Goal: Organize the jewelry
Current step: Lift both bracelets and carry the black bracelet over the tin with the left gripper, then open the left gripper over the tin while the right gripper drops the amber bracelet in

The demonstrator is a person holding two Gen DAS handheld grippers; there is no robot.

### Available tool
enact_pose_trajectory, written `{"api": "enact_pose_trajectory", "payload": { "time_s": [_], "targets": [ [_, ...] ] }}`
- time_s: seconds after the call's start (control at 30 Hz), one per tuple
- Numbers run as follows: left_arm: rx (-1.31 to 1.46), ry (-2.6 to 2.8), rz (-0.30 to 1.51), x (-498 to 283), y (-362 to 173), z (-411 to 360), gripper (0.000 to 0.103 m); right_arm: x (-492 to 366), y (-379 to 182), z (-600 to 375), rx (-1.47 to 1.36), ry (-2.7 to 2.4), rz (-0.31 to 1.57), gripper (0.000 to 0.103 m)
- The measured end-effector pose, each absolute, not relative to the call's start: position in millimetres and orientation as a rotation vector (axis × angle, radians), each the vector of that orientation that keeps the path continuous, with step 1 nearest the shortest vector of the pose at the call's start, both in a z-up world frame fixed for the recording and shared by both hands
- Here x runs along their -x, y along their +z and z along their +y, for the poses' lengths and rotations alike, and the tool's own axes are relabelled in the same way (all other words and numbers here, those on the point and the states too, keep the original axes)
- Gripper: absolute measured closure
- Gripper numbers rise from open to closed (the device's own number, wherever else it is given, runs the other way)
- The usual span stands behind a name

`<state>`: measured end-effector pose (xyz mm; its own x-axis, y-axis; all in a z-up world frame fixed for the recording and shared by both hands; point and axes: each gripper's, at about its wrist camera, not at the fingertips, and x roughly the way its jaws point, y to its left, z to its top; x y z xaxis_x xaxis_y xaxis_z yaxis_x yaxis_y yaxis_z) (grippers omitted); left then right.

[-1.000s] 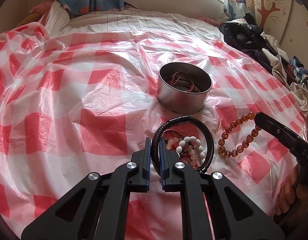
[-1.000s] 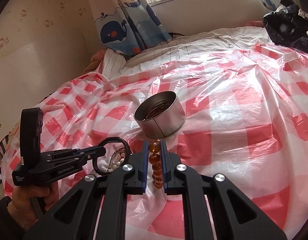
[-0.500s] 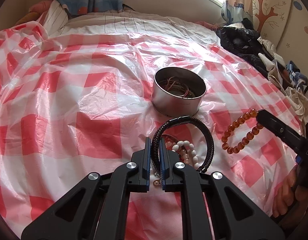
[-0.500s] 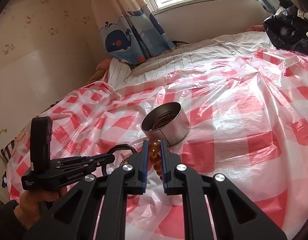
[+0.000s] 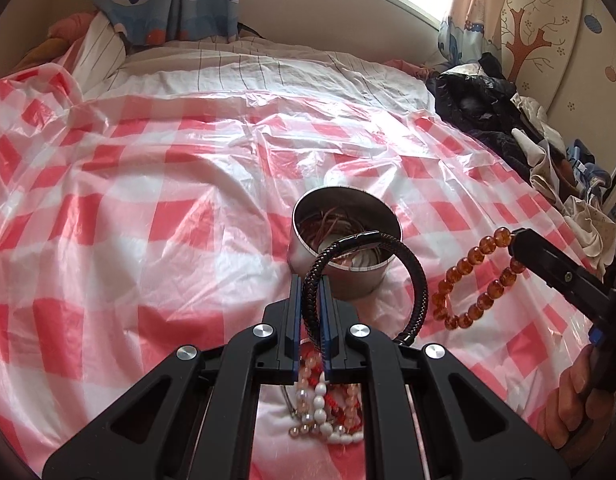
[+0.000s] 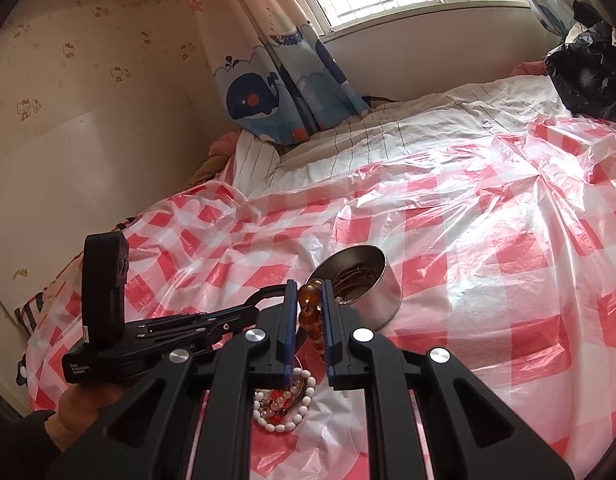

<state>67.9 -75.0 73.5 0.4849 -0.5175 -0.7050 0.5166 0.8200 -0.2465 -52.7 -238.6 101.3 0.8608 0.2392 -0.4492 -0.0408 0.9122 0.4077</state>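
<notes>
Black braided bracelet [image 5: 388, 258]: lifted, looping in front of the tin's mouth
Left gripper [image 5: 311, 300]: clamped on that bracelet
Amber bead bracelet [image 5: 474, 278]: hanging in the air right of the tin
Right gripper [image 6: 308, 304]: clamped on the amber beads
Metal tin [image 5: 346, 240]: on the red-checked plastic sheet [image 5: 147, 208], cords inside
Beaded pile [image 5: 328, 412]: on the sheet under the left gripper

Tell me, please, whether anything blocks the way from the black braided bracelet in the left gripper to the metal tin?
Nothing visible does. The left gripper holds the black braided bracelet just short of the metal tin, whose open mouth is uncovered, though cords already lie inside. The amber bead bracelet in the right gripper hangs off to the side.
</notes>
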Motion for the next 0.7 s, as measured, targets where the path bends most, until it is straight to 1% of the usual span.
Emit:
{"api": "enact_pose_trajectory", "payload": {
  "time_s": [0.2,0.27,0.33,0.37,0.67,0.7],
  "targets": [
    [0.014,-0.627,0.863,-103.2,74.5,-102.6,0.096,30.5,117.6,-238.1,-0.371,0.169,0.489,0.091],
    [0.006,-0.633,0.894,-119.8,67.5,-116.6,0.095,22.9,123.1,-236.4,-0.355,0.174,0.481,0.091],
    [-0.003,-0.635,0.939,-131.3,57.1,-125.2,0.092,12.5,126.0,-234.3,-0.342,0.179,0.482,0.091],
    [-0.012,-0.629,0.948,-134.2,53.8,-126.8,0.092,7.5,126.0,-233.3,-0.336,0.182,0.485,0.091],
    [-0.015,-0.577,0.923,-129.1,58.9,-85.8,0.083,-29.1,116.5,-224.2,-0.354,0.225,0.52,0.09],
    [-0.015,-0.574,0.923,-126.5,60.2,-81.4,0.082,-35.5,110.5,-224.0,-0.337,0.199,0.548,0.09]
  ]
}}
